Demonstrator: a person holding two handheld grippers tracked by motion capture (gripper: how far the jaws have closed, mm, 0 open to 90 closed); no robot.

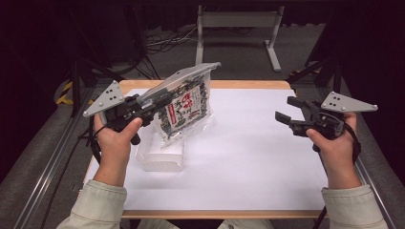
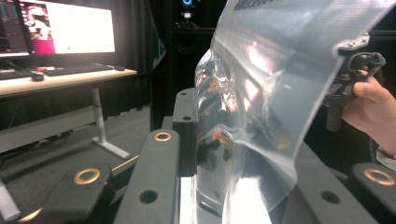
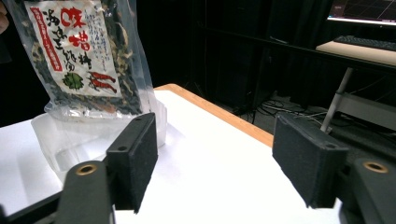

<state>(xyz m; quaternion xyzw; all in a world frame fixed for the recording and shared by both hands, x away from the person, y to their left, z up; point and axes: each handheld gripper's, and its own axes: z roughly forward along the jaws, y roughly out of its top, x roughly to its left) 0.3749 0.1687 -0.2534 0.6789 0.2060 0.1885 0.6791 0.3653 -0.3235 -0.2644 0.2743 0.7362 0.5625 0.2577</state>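
The left gripper (image 1: 160, 98) is clamped on the bag (image 1: 184, 112), holding it tilted above the clear tub (image 1: 160, 160). Lower it straight so its bottom edge clears the rim. Farther right, the right gripper (image 1: 289, 112) waits with jaws apart, ready to steady it.

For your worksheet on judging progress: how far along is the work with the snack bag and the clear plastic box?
Done: the left gripper has clamped the snack bag and holds it in the air above the clear box. In hand: the bag hangs tilted, its lower edge near the box. Left: probably lowering it into the box. The right gripper waits open, apart.
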